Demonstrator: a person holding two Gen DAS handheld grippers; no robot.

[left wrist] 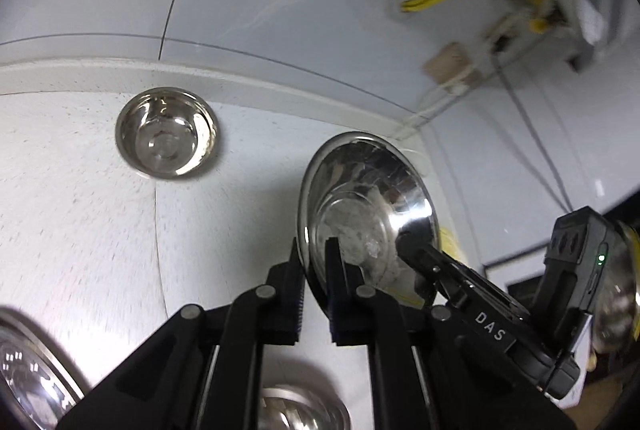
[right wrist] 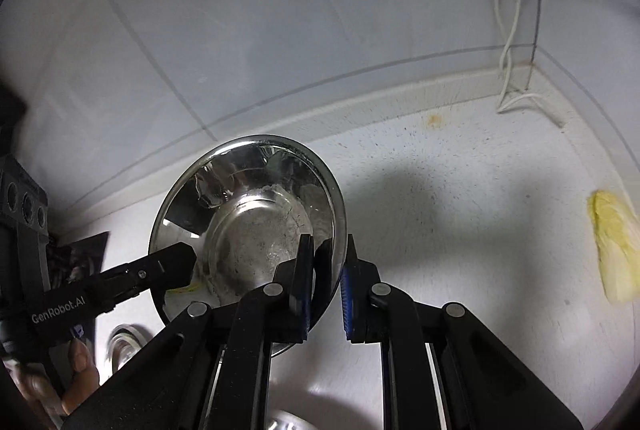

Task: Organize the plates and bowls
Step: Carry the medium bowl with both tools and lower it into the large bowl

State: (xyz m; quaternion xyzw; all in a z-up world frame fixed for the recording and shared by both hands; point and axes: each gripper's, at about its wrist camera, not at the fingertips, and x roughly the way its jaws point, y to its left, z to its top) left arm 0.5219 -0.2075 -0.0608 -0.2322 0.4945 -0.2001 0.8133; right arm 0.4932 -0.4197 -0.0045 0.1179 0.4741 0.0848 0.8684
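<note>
Left gripper (left wrist: 316, 262) clamped on near rim of shiny round steel plate (left wrist: 360, 198); right gripper (right wrist: 326, 262) clamped on opposite rim; plate tilted, held clear above white speckled counter (left wrist: 80, 210); small steel bowl (left wrist: 167, 132) beyond left gripper, well apart.

Bare counter (right wrist: 460, 198) is lying open to the right of the lifted steel bowl (right wrist: 248, 222), with only a yellow cloth (right wrist: 614, 250) sitting near its edge, while a small bowl (left wrist: 167, 137) is standing by the back wall on the left.
</note>
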